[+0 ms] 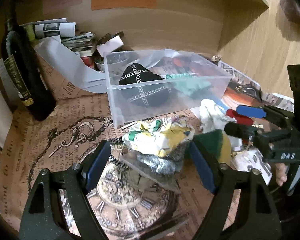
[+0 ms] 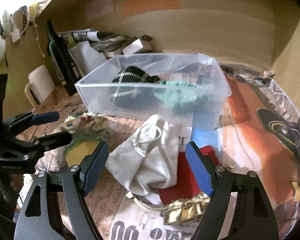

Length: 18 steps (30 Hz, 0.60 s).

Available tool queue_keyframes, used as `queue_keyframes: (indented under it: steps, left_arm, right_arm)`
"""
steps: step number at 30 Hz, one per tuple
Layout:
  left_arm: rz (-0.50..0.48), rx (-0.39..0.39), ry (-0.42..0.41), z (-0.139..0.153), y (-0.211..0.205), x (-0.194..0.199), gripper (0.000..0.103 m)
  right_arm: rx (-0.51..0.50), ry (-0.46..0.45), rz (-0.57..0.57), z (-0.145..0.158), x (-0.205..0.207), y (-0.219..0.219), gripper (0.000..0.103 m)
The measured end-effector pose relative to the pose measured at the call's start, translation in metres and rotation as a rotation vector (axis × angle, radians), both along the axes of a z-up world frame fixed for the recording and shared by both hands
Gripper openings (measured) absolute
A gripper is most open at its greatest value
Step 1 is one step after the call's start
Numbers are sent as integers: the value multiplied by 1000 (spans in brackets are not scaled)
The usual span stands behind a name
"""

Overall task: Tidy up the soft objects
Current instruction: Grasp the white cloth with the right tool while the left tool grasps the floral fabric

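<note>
A clear plastic box (image 1: 118, 108) (image 2: 84, 94) stands on the printed mat. It holds a black pouch with silver chains (image 1: 142, 80) (image 2: 128, 84) and a teal knit piece (image 1: 190, 84) (image 2: 180, 96). My left gripper (image 1: 150, 154) is open around a floral cloth (image 1: 160, 138) lying on a grey fuzzy piece (image 1: 162, 164); a green-yellow sponge (image 1: 212, 142) sits by its right finger. My right gripper (image 2: 148, 160) is open around a white drawstring bag (image 2: 150, 156) that lies partly on a red cloth (image 2: 182, 180). A gold cloth (image 2: 186, 210) lies below it.
A dark bottle (image 1: 24, 76) (image 2: 58, 54) stands at the left. Papers and small items (image 1: 70, 38) are piled at the back against the wooden wall. A white mug (image 2: 40, 84) stands left of the box. The right gripper shows in the left wrist view (image 1: 250, 120).
</note>
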State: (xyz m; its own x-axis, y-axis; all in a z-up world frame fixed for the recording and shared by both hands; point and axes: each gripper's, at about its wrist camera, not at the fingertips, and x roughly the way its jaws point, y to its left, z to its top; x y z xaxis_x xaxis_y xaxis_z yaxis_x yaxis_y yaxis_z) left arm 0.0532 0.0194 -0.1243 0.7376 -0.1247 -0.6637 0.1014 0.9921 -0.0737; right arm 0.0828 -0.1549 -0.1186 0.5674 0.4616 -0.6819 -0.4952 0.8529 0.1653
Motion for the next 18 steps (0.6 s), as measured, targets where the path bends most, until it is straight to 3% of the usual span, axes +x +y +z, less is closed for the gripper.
queue_keyframes:
  steps: [6,11,18]
  left_arm:
    - [6,-15,1,-2,1,17,78]
    - [-2,-41,16,-4,1,30,56]
    - [-1,-45,20,-6,0,39,25]
  right_arm:
    - [5,41,4,-12,6,0,72]
    - [0,73,30,-20,9,3,50]
    - [0,50,37,-16,6,3,32]
